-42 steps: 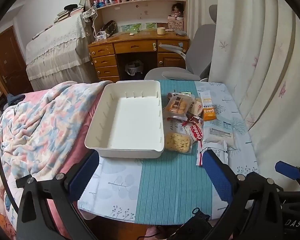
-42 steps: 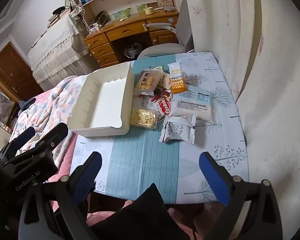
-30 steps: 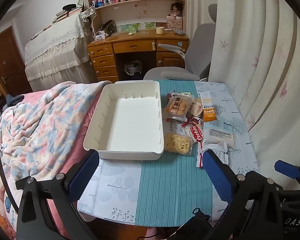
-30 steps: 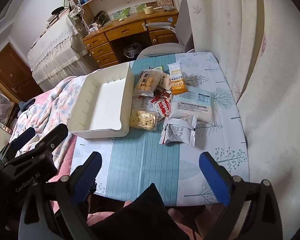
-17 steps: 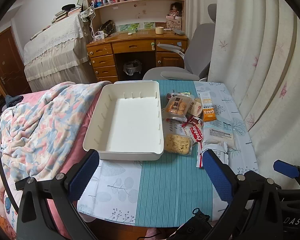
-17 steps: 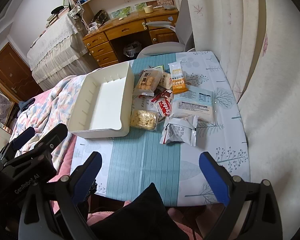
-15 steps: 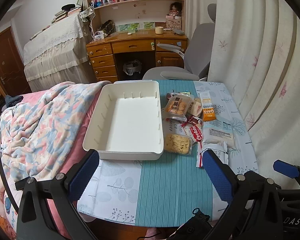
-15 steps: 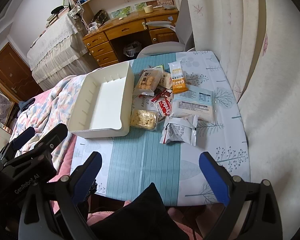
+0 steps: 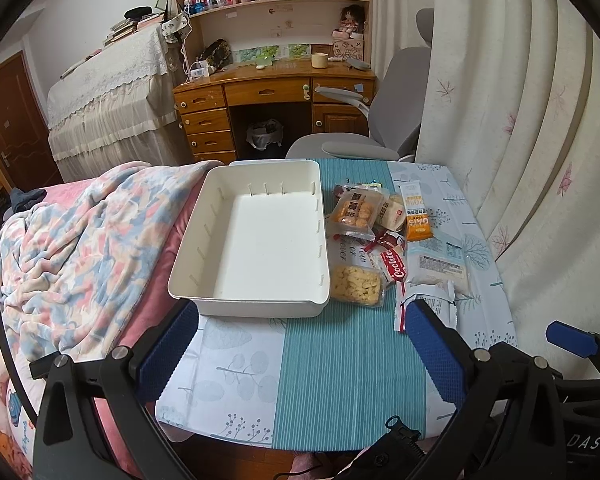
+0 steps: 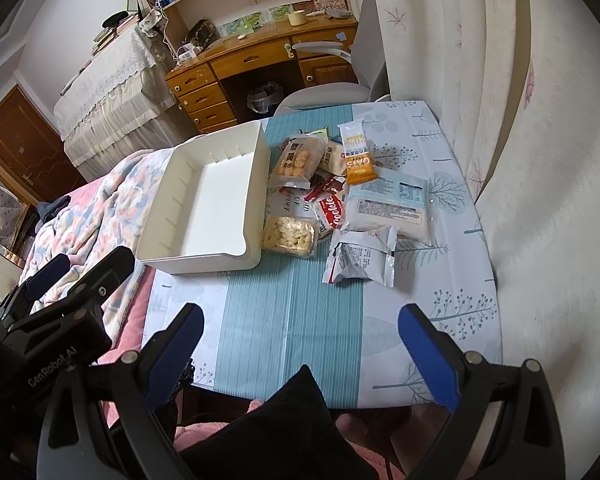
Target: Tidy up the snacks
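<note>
**Operator:** On the small table with the striped runner, the biggest thing is the white bin, empty, sitting at the left edge right against the quilted bed. Its long axis runs away from me toward the desk. All the snacks lie in a loose heap just to its right.

**Second:** What worries you?

**Operator:** The bin first. Its left side looks close to the table edge, so I judge a sideways shove while dropping a packet could tip it toward the bed. Next, the large pale flat pack: it lies crosswise, long side left to right, with the orange oat bar overlapping its far edge. Lifting one could drag the other.

**Second:** And the near ones?

**Operator:** The grey crinkled pouch is nearest the right gripper, long axis across, sealed end to the right. The clear tray of pale puffs touches the bin wall. Slippery film; a shallow pinch may slide off.

**Second:** Grippers?

**Operator:** Left gripper and right both spread wide, holding nothing, hovering over the near table edge.
</note>
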The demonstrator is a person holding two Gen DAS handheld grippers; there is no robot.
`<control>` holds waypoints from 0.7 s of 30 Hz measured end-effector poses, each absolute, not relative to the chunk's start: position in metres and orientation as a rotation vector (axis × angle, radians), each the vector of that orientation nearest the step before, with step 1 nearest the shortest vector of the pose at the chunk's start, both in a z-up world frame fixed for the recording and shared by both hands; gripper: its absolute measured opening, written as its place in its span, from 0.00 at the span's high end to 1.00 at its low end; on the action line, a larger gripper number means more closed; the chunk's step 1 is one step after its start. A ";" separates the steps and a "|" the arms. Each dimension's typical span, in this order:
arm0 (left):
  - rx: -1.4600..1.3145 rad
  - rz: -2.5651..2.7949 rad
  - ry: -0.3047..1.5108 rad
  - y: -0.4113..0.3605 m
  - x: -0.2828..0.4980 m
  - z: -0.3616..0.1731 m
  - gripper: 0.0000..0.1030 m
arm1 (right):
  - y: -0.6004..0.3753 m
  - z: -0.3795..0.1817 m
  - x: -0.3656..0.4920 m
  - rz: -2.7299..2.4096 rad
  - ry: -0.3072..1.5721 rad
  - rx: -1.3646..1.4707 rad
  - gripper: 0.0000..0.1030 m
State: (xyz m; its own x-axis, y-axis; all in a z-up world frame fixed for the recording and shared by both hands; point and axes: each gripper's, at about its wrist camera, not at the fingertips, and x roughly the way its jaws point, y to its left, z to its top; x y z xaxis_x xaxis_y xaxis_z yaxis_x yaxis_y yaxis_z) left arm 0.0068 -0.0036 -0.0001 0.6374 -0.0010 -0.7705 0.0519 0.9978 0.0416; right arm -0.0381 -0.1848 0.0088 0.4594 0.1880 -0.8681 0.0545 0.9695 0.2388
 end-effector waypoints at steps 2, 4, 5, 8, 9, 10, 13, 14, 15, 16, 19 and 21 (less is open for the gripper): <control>0.061 -0.032 0.880 -0.003 0.006 0.000 0.00 | -0.185 0.011 -0.039 0.083 1.094 0.246 0.04; 0.060 -0.032 0.880 -0.003 0.007 0.000 0.00 | -0.186 0.013 -0.041 0.083 1.094 0.247 0.04; 0.060 -0.033 0.880 -0.004 0.009 -0.001 0.00 | -0.186 0.015 -0.042 0.082 1.094 0.246 0.04; 0.060 -0.035 0.879 -0.007 0.016 -0.004 0.00 | -0.179 0.003 -0.039 0.081 1.094 0.246 0.04; 0.060 -0.036 0.879 -0.007 0.012 -0.003 0.00 | -0.181 0.006 -0.038 0.082 1.095 0.247 0.04; 0.060 -0.038 0.879 -0.007 0.013 -0.003 0.00 | -0.180 0.005 -0.036 0.081 1.094 0.246 0.04; 0.061 -0.046 0.880 -0.011 0.011 0.000 0.00 | -0.178 0.003 -0.036 0.077 1.094 0.248 0.04; 0.062 -0.049 0.880 -0.012 0.012 -0.001 0.00 | -0.177 0.000 -0.036 0.074 1.094 0.250 0.04; 0.062 -0.055 0.879 -0.005 0.001 -0.005 0.00 | -0.176 -0.003 -0.036 0.071 1.094 0.251 0.04; 0.062 -0.059 0.879 -0.003 -0.002 -0.005 0.00 | -0.176 -0.002 -0.036 0.068 1.094 0.253 0.04; 0.056 -0.076 0.882 0.001 -0.004 -0.005 0.00 | -0.170 0.001 -0.052 0.055 1.094 0.258 0.04; 0.053 -0.089 0.881 0.003 -0.005 -0.004 0.00 | -0.169 0.005 -0.056 0.050 1.091 0.259 0.04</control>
